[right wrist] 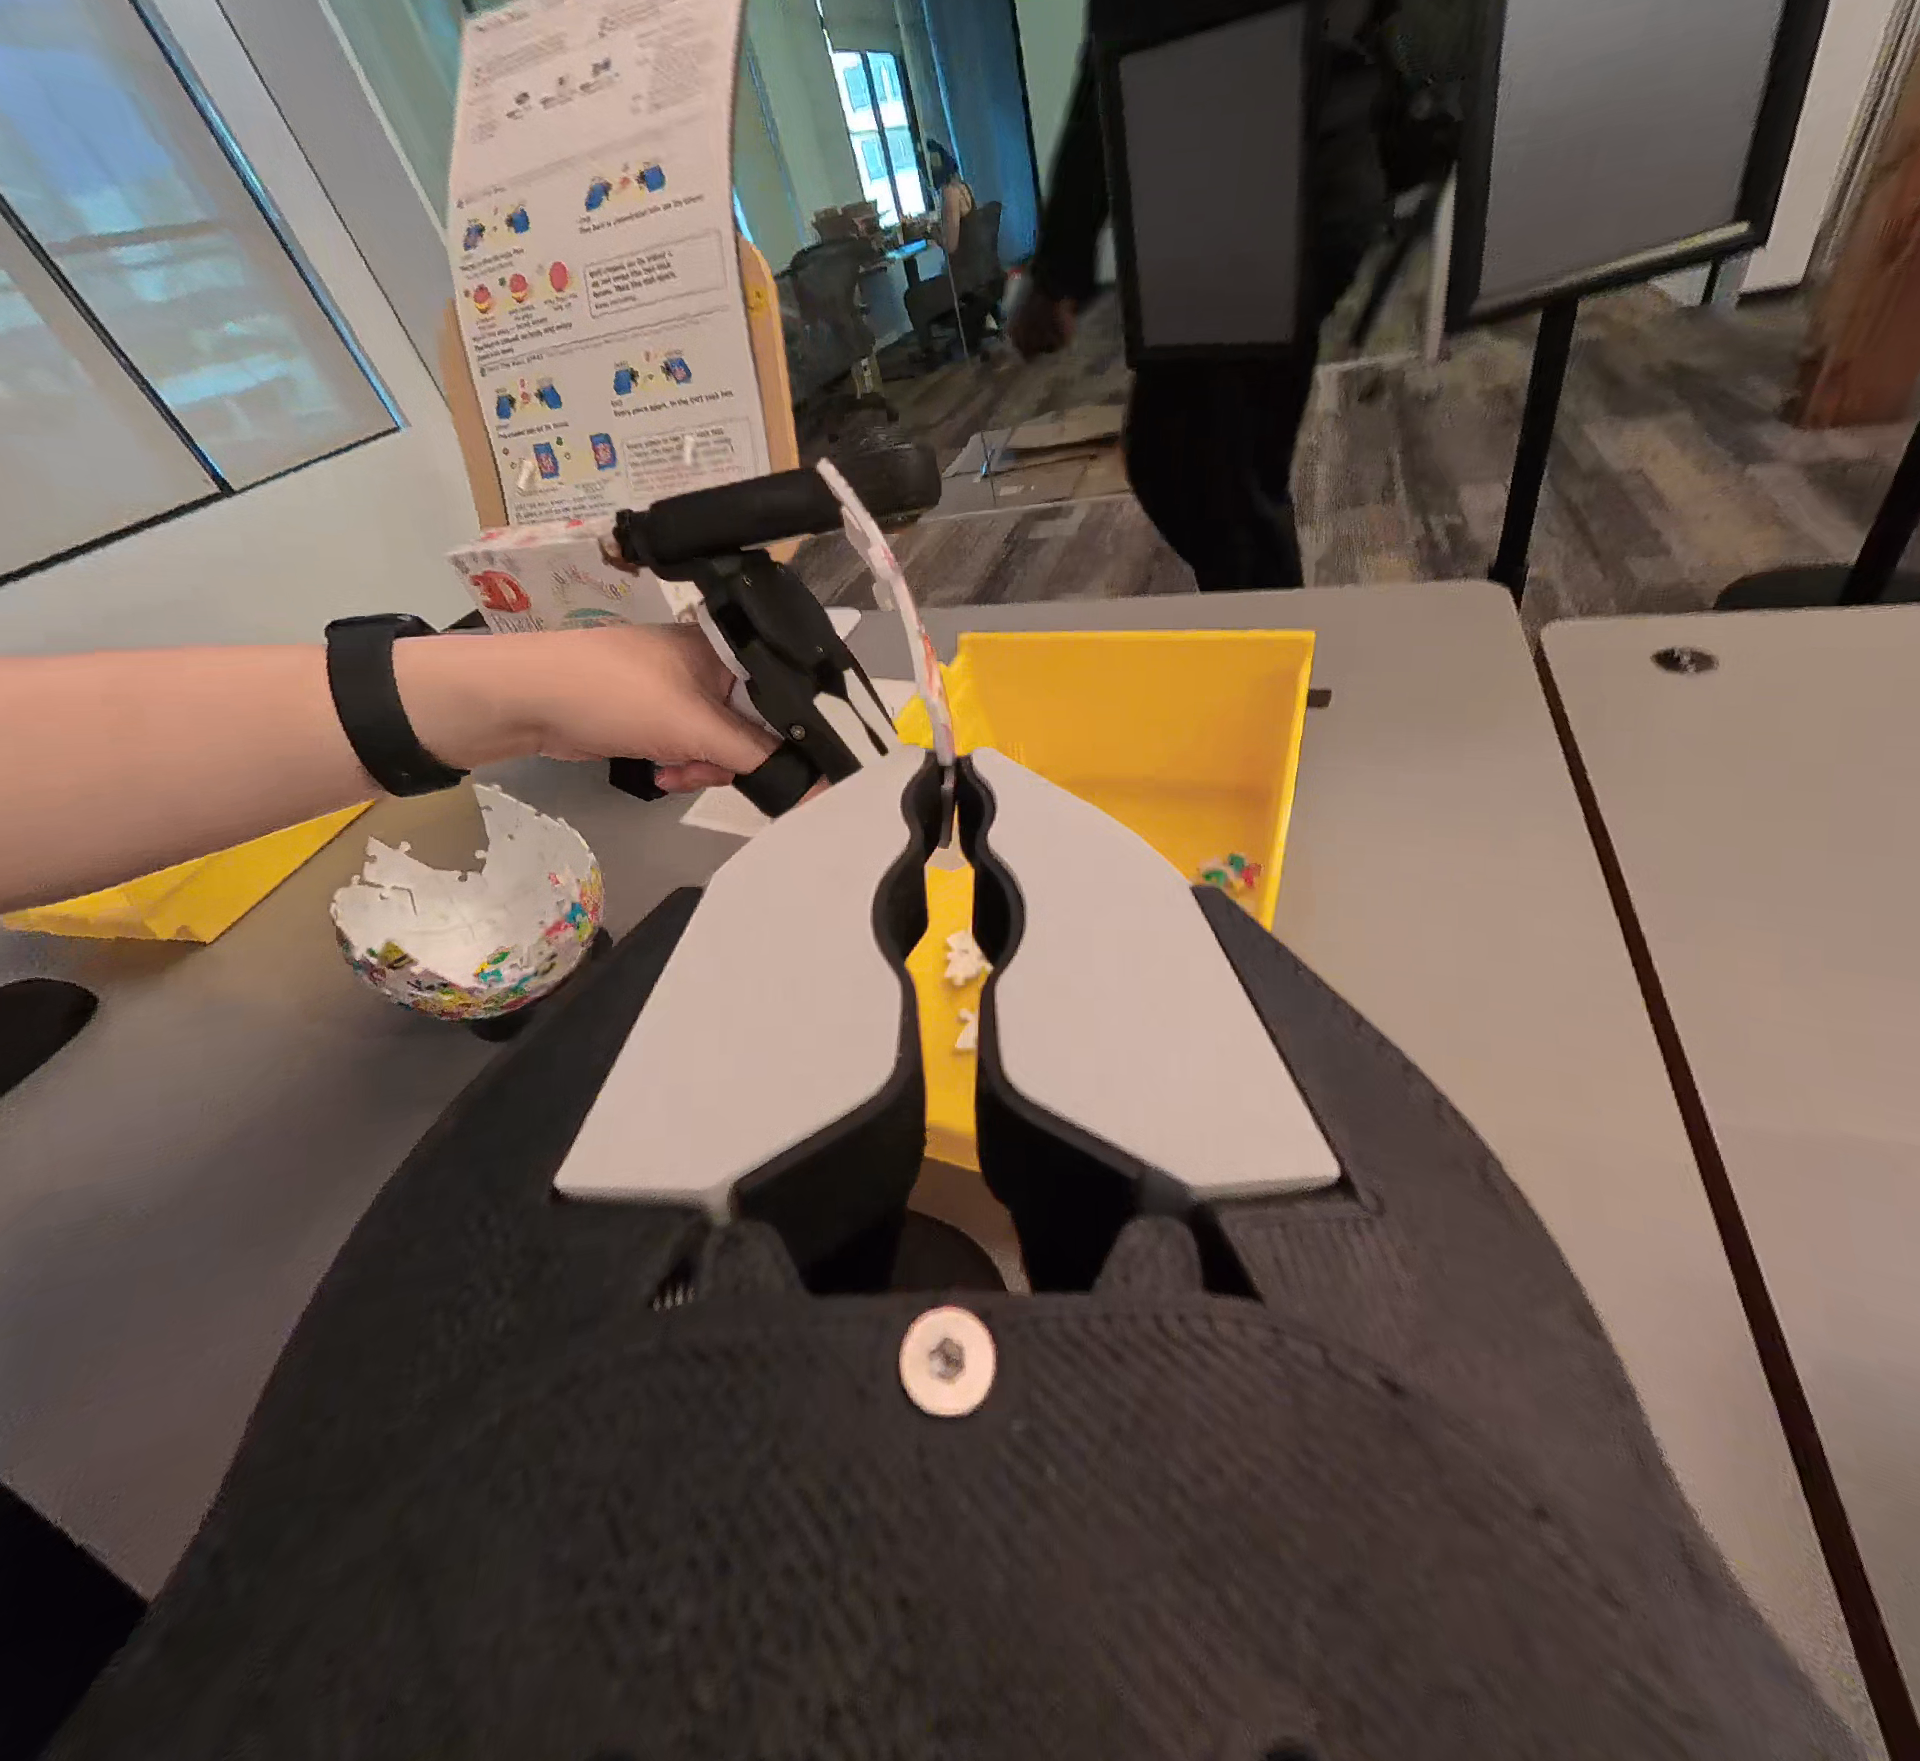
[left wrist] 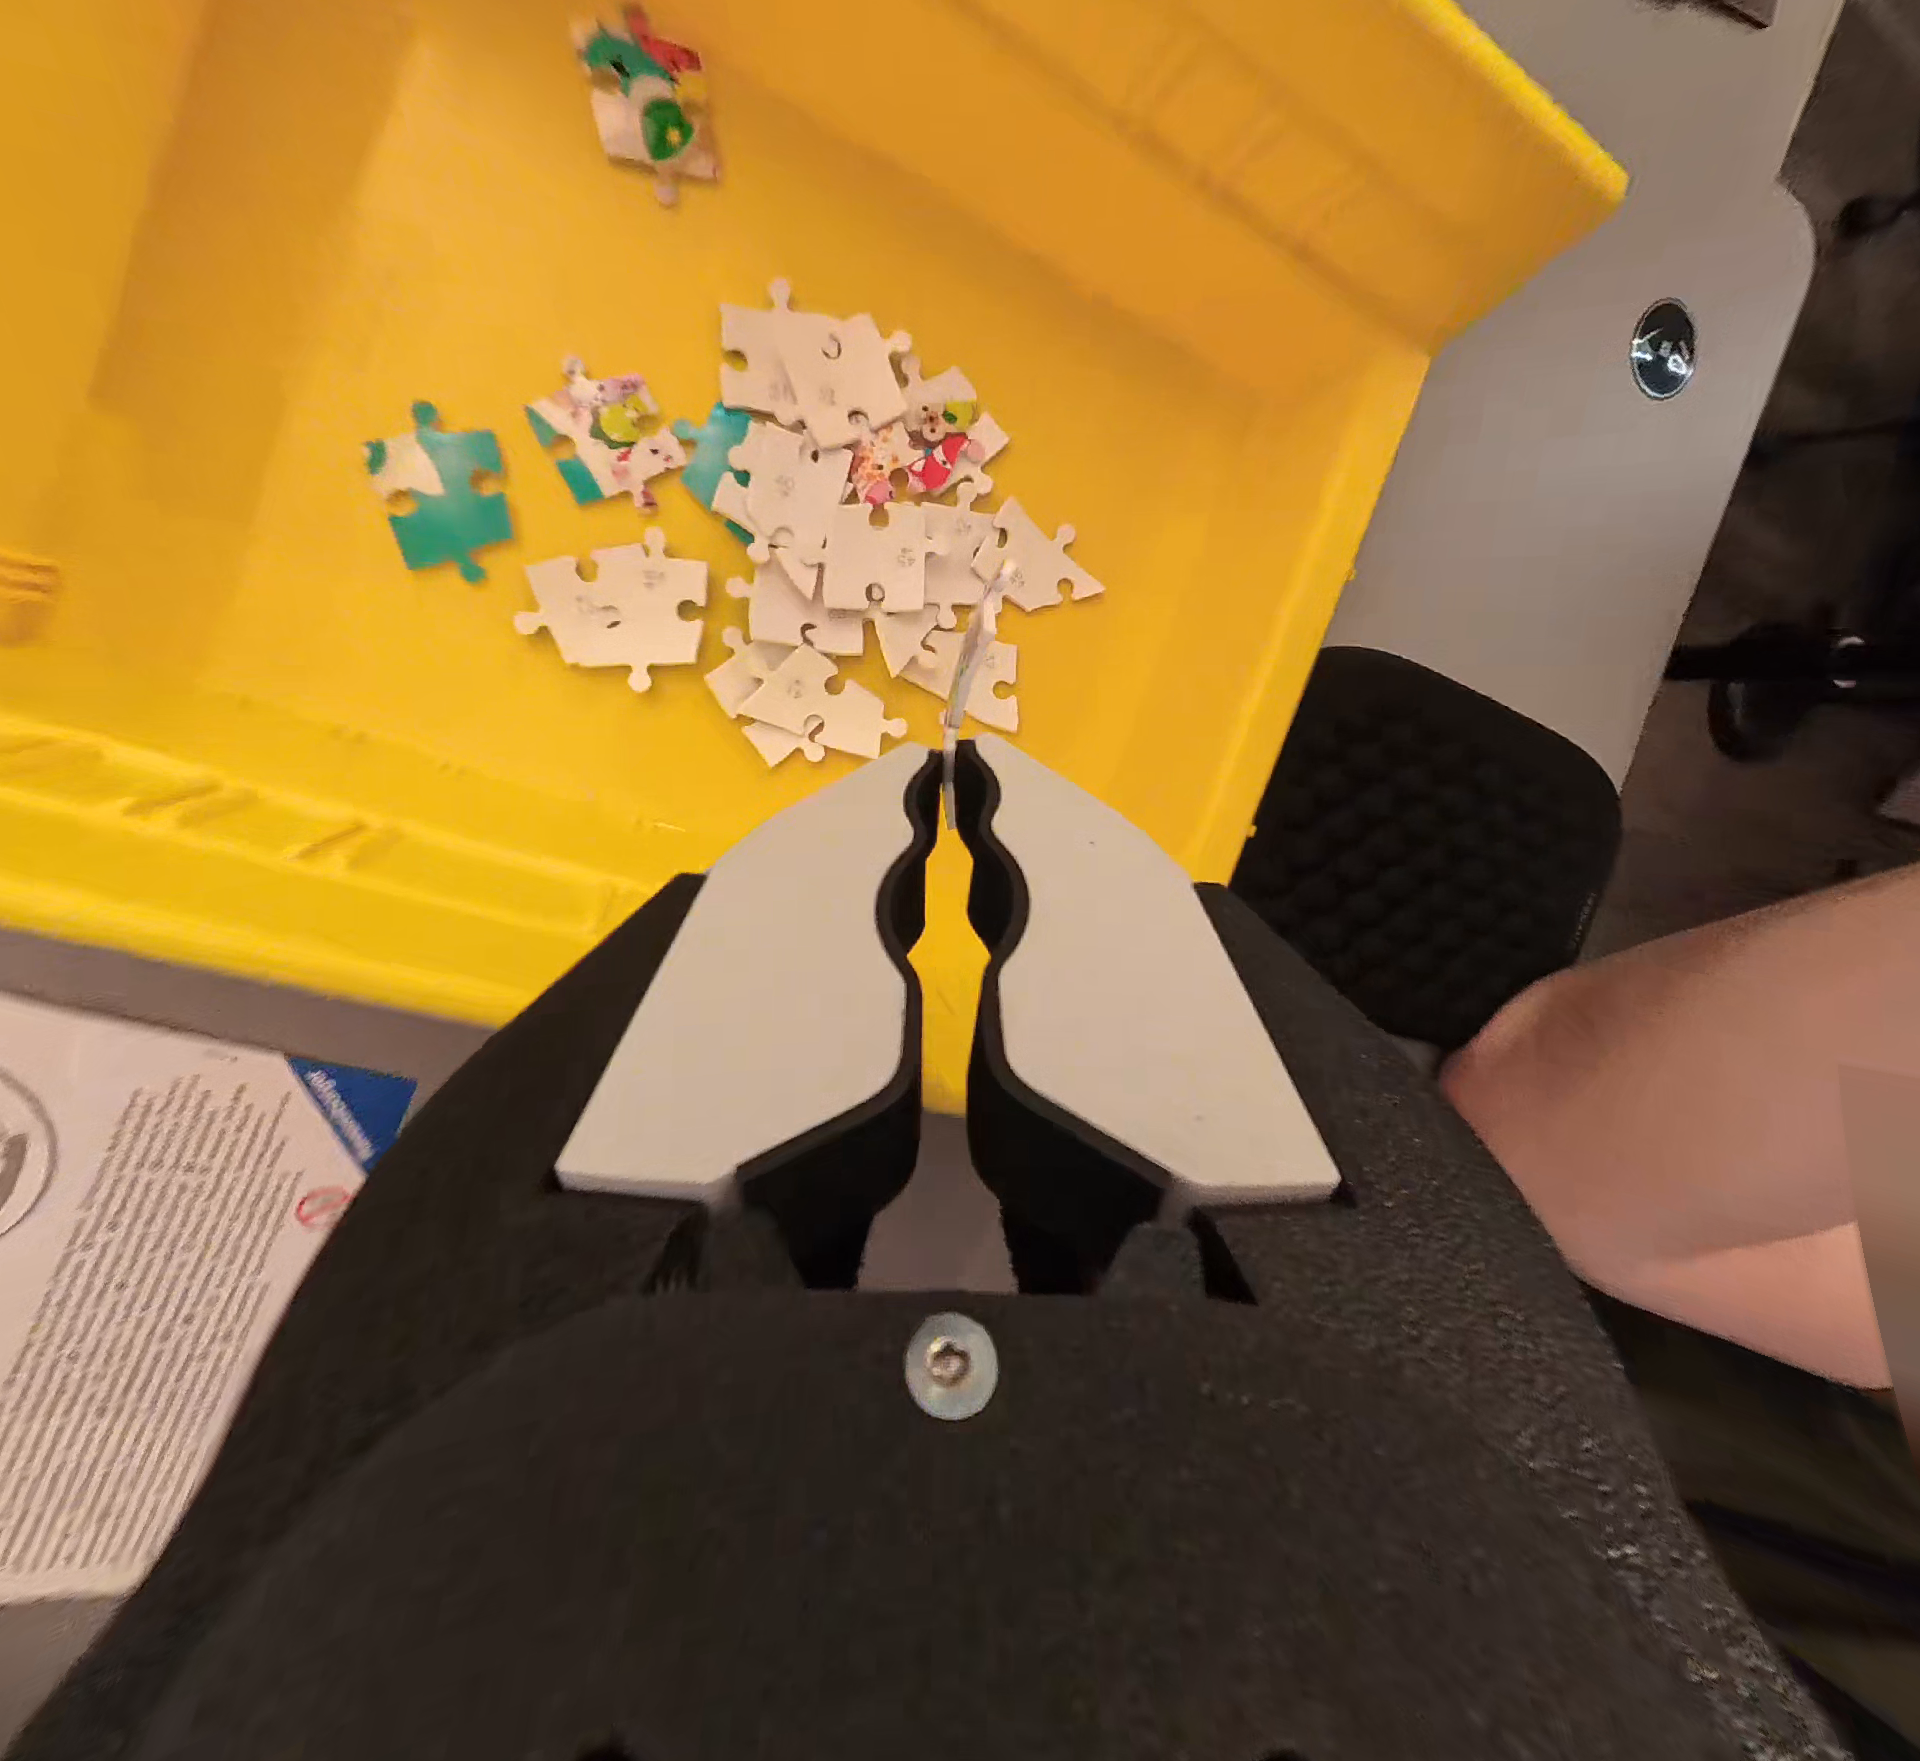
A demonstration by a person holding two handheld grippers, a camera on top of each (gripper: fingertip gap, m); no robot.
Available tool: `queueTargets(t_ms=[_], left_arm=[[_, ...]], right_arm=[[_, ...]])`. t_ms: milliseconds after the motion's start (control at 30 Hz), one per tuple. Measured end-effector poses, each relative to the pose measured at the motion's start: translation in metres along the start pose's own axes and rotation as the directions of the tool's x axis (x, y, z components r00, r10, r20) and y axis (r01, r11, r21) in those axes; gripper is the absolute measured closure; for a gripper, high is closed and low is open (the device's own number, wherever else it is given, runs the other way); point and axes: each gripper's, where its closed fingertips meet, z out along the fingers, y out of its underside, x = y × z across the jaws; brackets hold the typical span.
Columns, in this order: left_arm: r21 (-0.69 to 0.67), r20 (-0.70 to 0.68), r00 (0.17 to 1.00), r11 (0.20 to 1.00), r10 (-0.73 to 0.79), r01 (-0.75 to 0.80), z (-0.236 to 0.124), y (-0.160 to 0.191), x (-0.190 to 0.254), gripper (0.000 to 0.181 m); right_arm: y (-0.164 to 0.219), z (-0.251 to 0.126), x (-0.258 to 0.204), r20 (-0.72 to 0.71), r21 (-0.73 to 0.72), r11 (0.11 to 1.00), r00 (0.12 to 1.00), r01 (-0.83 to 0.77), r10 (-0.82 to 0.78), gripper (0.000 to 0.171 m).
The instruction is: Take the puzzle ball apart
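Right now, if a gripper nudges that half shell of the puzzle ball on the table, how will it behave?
The half shell probably rocks or rolls: its underside is rounded. Likely light, being thin-walled and hollow. Its jagged rim of interlocked pieces may shed pieces if pushed there.

Instruction sheet [right wrist: 608, 257] upright; black chair [left wrist: 1434, 838] beside table.

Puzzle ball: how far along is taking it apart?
Done: many loose pieces lie in the yellow bin. In hand: the left tongs pinch a thin piece edge-on above the bin, and the right tongs grip a curved strip of joined pieces. Left: that strip and the half shell on the table, not yet separated.
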Motion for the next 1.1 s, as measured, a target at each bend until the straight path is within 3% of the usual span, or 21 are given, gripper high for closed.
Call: queueTargets(t_ms=[133, 267, 367, 467, 600, 667, 733, 867, 1100], left_arm=[[0.024, 0.004, 1.0, 1.0, 0.018, -0.018, 0.014, -0.013, -0.003, 0.157], [0.125, 0.024, 1.0, 0.992, -0.012, 0.009, 0.005, -0.028, -0.01, 0.158], [0.335, -0.113, 0.991, 0.942, 0.064, -0.023, -0.036, -0.054, 0.021, 0.158], [0.545, -0.164, 0.945, 0.824, 0.283, -0.152, -0.096, -0.065, 0.062, 0.156], [0.674, -0.171, 0.878, 0.703, 0.447, -0.227, -0.149, -0.057, 0.097, 0.142], [0.696, -0.187, 0.859, 0.681, 0.476, -0.226, -0.162, -0.052, 0.104, 0.132], [0.705, -0.223, 0.829, 0.673, 0.513, -0.226, -0.17, -0.044, 0.109, 0.134], [0.667, -0.09, 0.829, 0.652, 0.551, -0.361, -0.159, -0.035, 0.098, 0.137], [0.575, -0.005, 0.835, 0.685, 0.55, -0.448, -0.136, -0.033, 0.085, 0.142]], right_arm=[[0.012, 0.009, 0.009, 0.034, -0.038, 0.999, 0.999, -0.037, 0.038, 0.168], [0.016, 0.018, 0.008, 0.096, -0.054, 0.996, 0.993, -0.066, 0.071, 0.168], [0.015, 0.03, -0.006, 0.206, -0.066, 0.993, 0.972, -0.099, 0.11, 0.168], [0.015, 0.045, -0.023, 0.333, -0.095, 0.987, 0.93, -0.128, 0.153, 0.168], [0.019, 0.065, -0.046, 0.468, -0.145, 0.983, 0.867, -0.112, 0.168, 0.168], [0.025, 0.077, -0.053, 0.502, -0.182, 0.978, 0.845, -0.102, 0.181, 0.168], [0.032, 0.088, -0.054, 0.507, -0.228, 0.967, 0.835, -0.111, 0.215, 0.168], [0.043, 0.102, -0.055, 0.52, -0.287, 0.949, 0.811, -0.128, 0.267, 0.168], [0.044, 0.105, -0.065, 0.562, -0.296, 0.951, 0.789, -0.091, 0.25, 0.168]])
